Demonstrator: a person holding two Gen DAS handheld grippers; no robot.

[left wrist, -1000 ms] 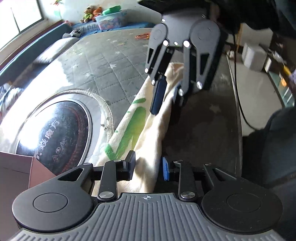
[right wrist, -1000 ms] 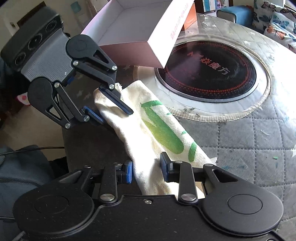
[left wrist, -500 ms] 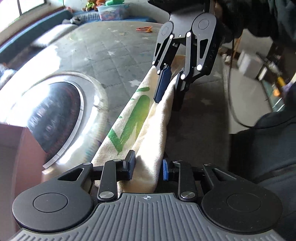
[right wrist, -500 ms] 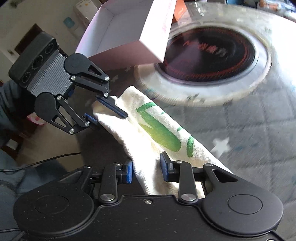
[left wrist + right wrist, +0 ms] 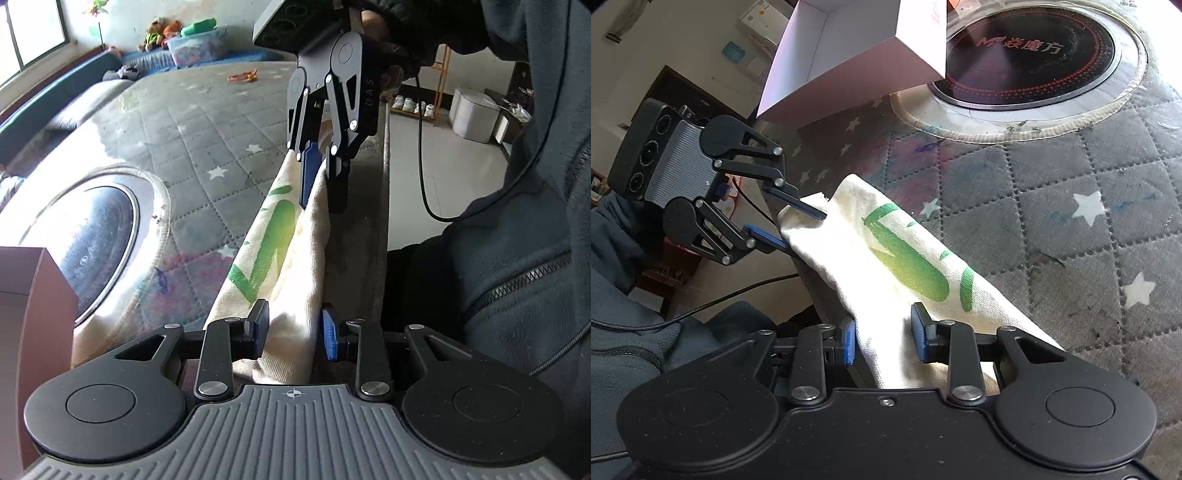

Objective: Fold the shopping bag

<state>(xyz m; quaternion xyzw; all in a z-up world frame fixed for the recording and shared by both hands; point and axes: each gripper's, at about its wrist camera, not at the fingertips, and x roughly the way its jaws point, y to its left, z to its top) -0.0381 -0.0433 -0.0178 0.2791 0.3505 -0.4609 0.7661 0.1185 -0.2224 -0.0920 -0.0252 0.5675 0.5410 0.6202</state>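
Observation:
A cream cloth shopping bag (image 5: pixel 273 251) with green print is rolled into a long strip and stretched between both grippers over the table's near edge. My left gripper (image 5: pixel 293 328) has one end between its blue pads, which touch the cloth on both sides while the jaws are opening slightly. At the far end my right gripper (image 5: pixel 321 184) is shut on the bag. In the right wrist view the bag (image 5: pixel 905 258) runs from my right gripper (image 5: pixel 884 338) up to the left gripper (image 5: pixel 805 230), whose fingers pinch the bag's end.
A pink-white open box (image 5: pixel 857 44) stands beside a round black induction cooker (image 5: pixel 1027 48) set in the grey quilted table cover (image 5: pixel 1089 221). A person's dark jacket (image 5: pixel 517 258) and a black cable (image 5: pixel 424 177) are close beyond the table edge.
Both grippers have kept their hold. The left hand has shifted sideways along the table, the right gripper has rolled more upright, and the bag now hangs tauter between them.

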